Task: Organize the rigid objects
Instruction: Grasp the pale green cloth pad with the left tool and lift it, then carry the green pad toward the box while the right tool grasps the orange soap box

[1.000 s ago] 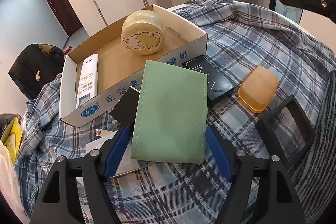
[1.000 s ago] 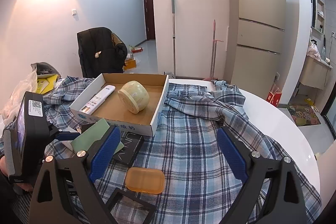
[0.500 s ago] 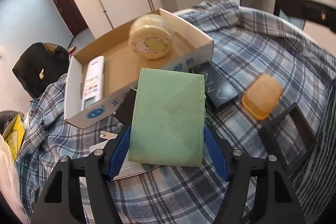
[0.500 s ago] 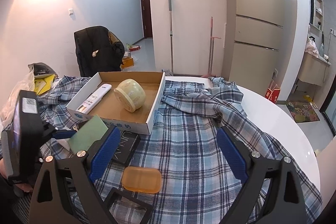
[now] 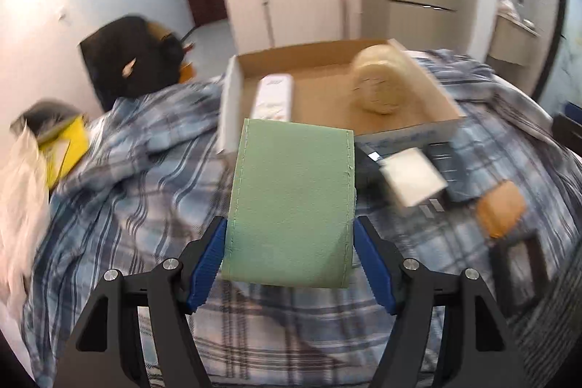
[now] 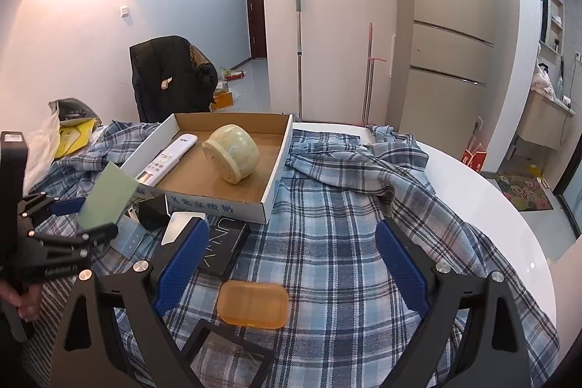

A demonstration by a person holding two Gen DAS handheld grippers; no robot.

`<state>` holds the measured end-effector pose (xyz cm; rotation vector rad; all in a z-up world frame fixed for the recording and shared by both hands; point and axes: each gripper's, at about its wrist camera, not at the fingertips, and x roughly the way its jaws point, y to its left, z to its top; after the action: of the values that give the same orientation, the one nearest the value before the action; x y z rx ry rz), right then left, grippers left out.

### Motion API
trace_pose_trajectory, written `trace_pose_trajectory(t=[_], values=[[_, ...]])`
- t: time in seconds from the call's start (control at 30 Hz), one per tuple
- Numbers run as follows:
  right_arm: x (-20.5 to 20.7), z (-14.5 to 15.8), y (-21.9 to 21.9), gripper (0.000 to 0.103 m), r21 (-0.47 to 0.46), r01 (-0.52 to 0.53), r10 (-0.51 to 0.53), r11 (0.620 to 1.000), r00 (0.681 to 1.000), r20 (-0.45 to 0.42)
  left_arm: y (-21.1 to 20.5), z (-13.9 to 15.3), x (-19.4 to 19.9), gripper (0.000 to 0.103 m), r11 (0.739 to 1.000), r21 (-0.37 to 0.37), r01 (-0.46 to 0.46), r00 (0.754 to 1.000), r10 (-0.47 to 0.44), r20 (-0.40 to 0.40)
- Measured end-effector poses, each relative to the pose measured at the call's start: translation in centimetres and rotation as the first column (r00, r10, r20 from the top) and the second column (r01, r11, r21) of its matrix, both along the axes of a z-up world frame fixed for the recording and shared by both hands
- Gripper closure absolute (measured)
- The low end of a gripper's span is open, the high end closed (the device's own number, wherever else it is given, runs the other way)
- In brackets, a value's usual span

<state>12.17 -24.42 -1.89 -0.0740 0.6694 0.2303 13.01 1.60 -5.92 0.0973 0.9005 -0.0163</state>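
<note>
My left gripper (image 5: 289, 255) is shut on a green flat case (image 5: 291, 202) and holds it above the plaid cloth, just in front of the cardboard box (image 5: 411, 130). The right wrist view shows the case (image 6: 107, 199) lifted at the box's near left corner. The box (image 6: 269, 202) holds a white remote (image 6: 167, 159) and a round cream tin (image 6: 231, 153). My right gripper (image 6: 291, 264) is open and empty above the cloth, with an orange soap box (image 6: 252, 304) lying between its fingers.
A black flat box (image 6: 222, 250), a white card (image 6: 178, 224), a small black block (image 6: 152, 211) and a black frame (image 6: 225, 351) lie on the plaid cloth (image 6: 345, 242). The white round table edge (image 6: 509, 213) is at the right. A chair with a black jacket (image 6: 171, 75) stands behind.
My left gripper has swung left and lifted with the green case, now facing the box's left end. The right gripper has stayed open and moved only slightly.
</note>
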Motion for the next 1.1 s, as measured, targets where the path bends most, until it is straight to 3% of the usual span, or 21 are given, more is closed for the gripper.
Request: trace_pose_trajectory(t=[0.13, 0.53, 0.77, 0.87, 1.1], values=[[0.0, -0.1, 0.0, 0.011, -0.003, -0.005, 0.005, 1.000, 1.000, -0.006, 1.4, -1.4, 0.4, 0.031, 0.998, -0.060, -0.035, 0.997, 0.031, -0.067], [0.3, -0.1, -0.3, 0.011, -0.001, -0.002, 0.002, 1.000, 1.000, -0.010, 1.2, -2.0, -0.9, 0.030, 0.994, -0.110, -0.017, 0.990, 0.001, -0.144], [0.2, -0.2, -0.3, 0.011, -0.010, -0.005, 0.005, 1.000, 1.000, -0.009, 0.7, -2.8, -1.8, 0.029, 0.996, -0.085, 0.012, 0.984, -0.027, -0.175], [0.1, -0.2, -0.3, 0.011, -0.010, -0.002, 0.002, 1.000, 1.000, -0.007, 0.2, -3.3, -1.8, 0.028, 0.999, -0.036, 0.032, 0.979, -0.038, -0.203], [0.2, -0.2, -0.5, 0.011, -0.013, -0.001, 0.001, 1.000, 1.000, -0.007, 0.3, -3.4, -0.8, 0.030, 0.998, -0.066, 0.026, 0.976, -0.039, -0.213]])
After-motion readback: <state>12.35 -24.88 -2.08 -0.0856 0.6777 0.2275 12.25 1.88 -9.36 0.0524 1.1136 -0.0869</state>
